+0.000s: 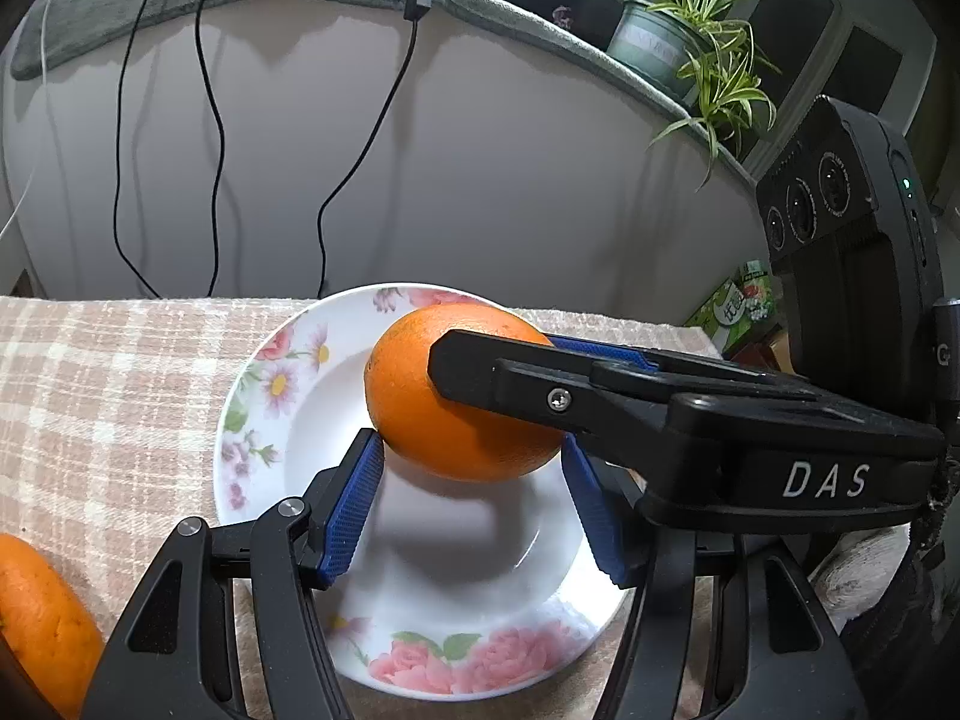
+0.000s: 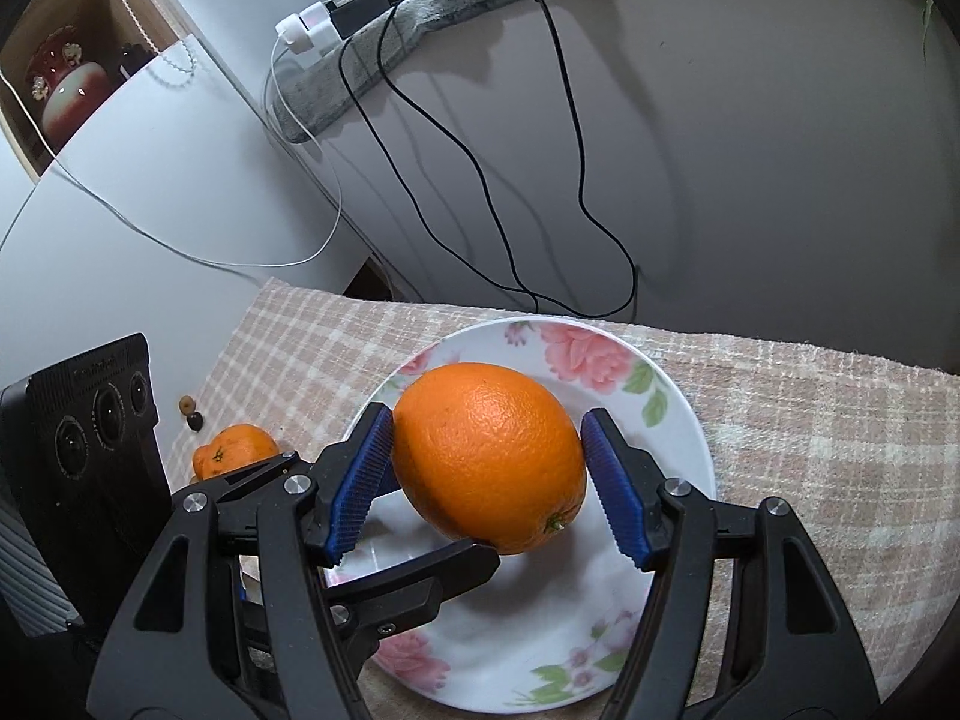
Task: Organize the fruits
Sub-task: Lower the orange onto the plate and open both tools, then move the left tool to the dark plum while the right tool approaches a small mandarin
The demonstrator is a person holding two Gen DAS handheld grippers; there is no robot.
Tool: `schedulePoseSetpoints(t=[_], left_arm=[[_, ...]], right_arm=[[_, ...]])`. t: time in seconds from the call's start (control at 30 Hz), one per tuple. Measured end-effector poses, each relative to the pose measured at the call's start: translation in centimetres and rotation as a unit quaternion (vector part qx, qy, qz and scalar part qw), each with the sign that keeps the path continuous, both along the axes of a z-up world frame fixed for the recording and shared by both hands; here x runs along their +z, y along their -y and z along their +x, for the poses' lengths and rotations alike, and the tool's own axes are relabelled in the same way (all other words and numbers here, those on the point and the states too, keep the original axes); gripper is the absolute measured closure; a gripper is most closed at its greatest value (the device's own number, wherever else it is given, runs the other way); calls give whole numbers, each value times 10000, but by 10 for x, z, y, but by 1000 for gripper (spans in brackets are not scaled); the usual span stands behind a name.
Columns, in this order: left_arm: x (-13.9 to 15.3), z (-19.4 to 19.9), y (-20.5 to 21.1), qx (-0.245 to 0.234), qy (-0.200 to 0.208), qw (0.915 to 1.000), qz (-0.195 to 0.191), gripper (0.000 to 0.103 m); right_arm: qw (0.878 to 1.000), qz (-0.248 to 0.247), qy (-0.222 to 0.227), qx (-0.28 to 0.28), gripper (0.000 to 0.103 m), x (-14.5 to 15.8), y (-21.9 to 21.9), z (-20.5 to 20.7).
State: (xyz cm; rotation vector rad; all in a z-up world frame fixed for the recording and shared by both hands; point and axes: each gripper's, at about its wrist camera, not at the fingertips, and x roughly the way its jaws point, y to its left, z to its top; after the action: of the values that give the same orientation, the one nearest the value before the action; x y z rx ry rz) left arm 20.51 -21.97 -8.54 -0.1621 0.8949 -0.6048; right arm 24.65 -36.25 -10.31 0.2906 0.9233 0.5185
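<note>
Closest in, the left gripper (image 1: 471, 450) has its 2 blue pads about half spread, their tips set against the lower flanks of 1 big orange (image 1: 408, 384). The right gripper (image 2: 487, 417) comes in across it from the other side, also about half spread, with the same orange clamped between its own 2 pads. Both claws have hold of this 1 fruit. It hangs over the middle of a white flowered plate (image 1: 270, 420), seemingly lifted clear, with its shadow on the dish below. The plate sits on a beige checked cloth (image 1: 120, 390). A 2nd, smaller orange fruit (image 1: 36, 618) lies on the cloth off to the left, well apart from the plate.
</note>
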Motion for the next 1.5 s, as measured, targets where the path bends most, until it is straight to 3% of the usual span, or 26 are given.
schedulePoseSetpoints(t=[0.3,0.4,0.7,1.2,1.5], left_arm=[[5,0,12,48,229,9989,415,42],[7,-2,8,94,262,9986,444,41],[14,-16,1,79,374,9981,491,41],[37,-66,-47,278,945,9937,525,41],[41,-96,-109,725,1216,9890,438,41]], right_arm=[[9998,-130,27,-171,32,1,-1,0],[9995,-153,169,-201,25,10,-1,-6],[9978,-349,403,-403,24,28,3,-27],[9923,-671,840,-612,24,53,-13,-72],[9867,-1012,1200,-430,24,57,-37,-112]])
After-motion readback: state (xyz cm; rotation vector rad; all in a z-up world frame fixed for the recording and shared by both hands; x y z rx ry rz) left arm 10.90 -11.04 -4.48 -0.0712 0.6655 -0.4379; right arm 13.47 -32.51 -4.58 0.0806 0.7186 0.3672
